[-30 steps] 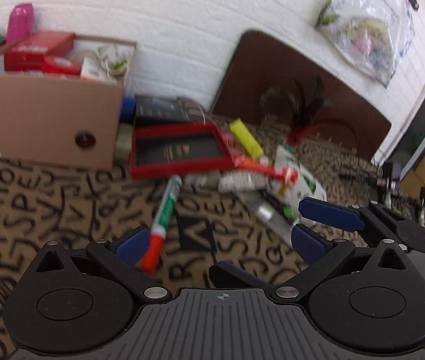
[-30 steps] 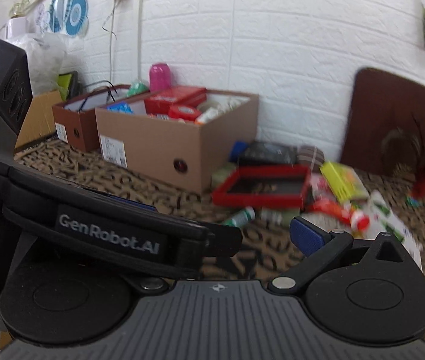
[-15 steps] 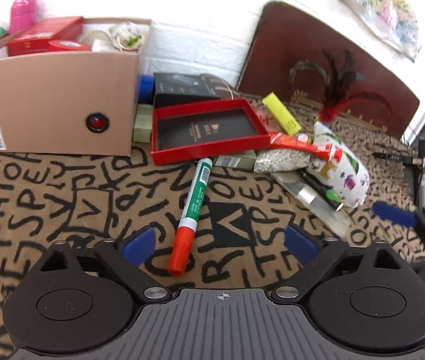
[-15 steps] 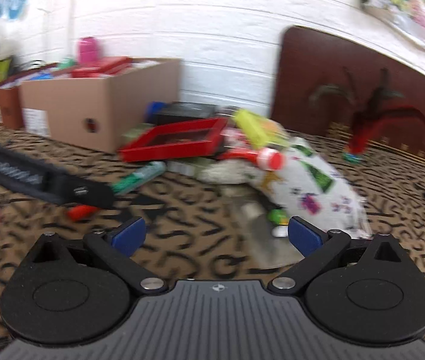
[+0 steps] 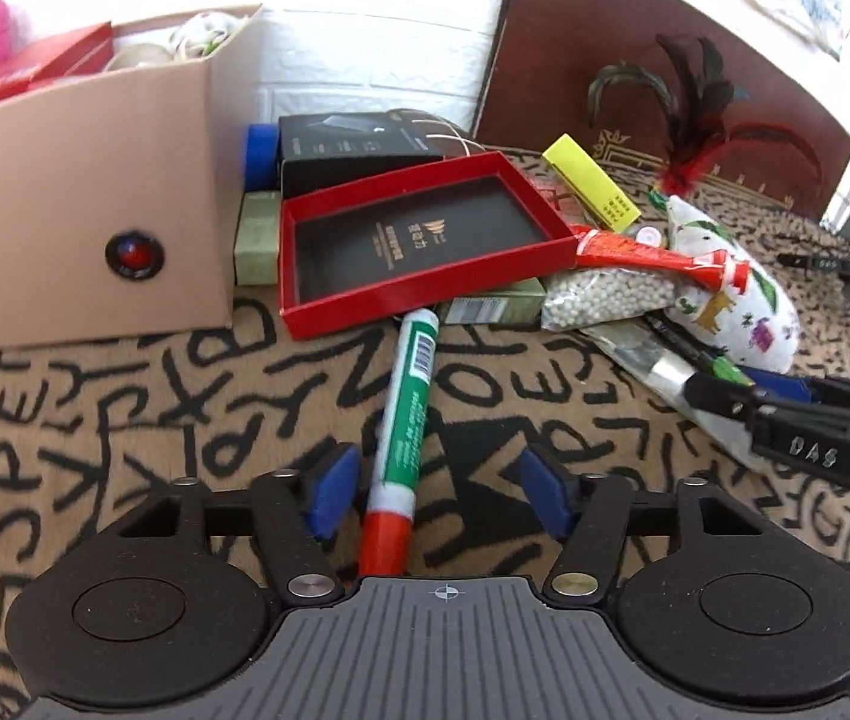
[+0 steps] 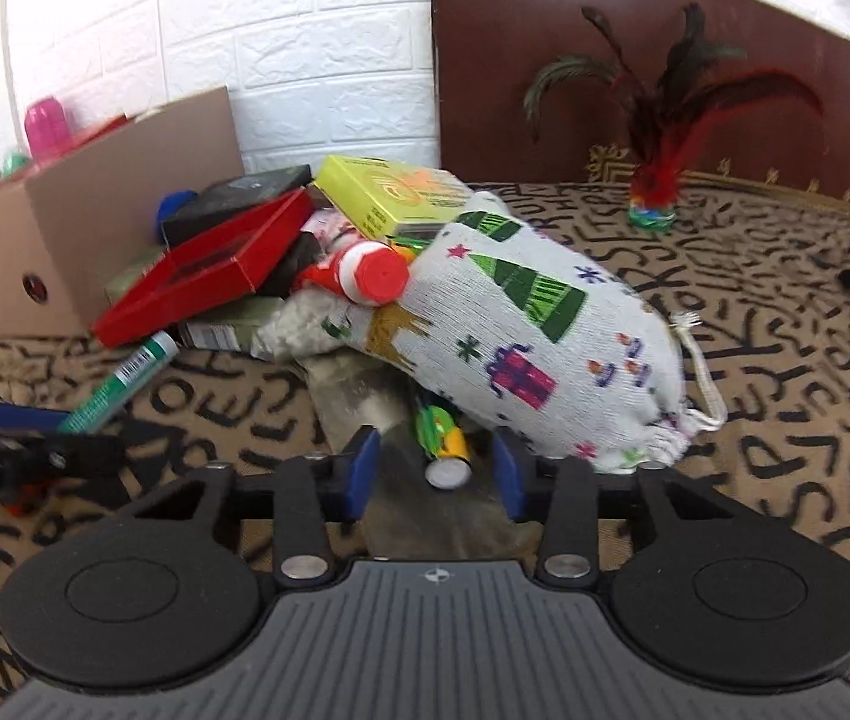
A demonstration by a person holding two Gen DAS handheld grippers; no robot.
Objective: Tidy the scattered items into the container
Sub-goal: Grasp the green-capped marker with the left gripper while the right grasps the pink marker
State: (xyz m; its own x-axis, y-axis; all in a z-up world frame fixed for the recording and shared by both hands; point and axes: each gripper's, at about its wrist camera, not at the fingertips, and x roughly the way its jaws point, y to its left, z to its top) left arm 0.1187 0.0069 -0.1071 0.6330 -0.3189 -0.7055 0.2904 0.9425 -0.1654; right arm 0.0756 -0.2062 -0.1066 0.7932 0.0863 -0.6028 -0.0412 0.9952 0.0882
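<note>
My left gripper [image 5: 433, 489] closing around green red-capped marker [image 5: 405, 420], pads not yet touching; my right gripper [image 6: 433, 471] closing around green-yellow pen [image 6: 445, 450], gaps remain.

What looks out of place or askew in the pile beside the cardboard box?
The red tray rests tilted on other items, not flat. The printed cloth bag leans on the heap over a pen. Nothing looks spilled or broken.

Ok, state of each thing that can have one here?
Brown cardboard box: open, partly filled.
Flat red tray box: lidless, tilted on the pile.
Green marker with red cap: capped, lying between left gripper jaws, closing.
Right gripper: closing around a pen end.
</note>
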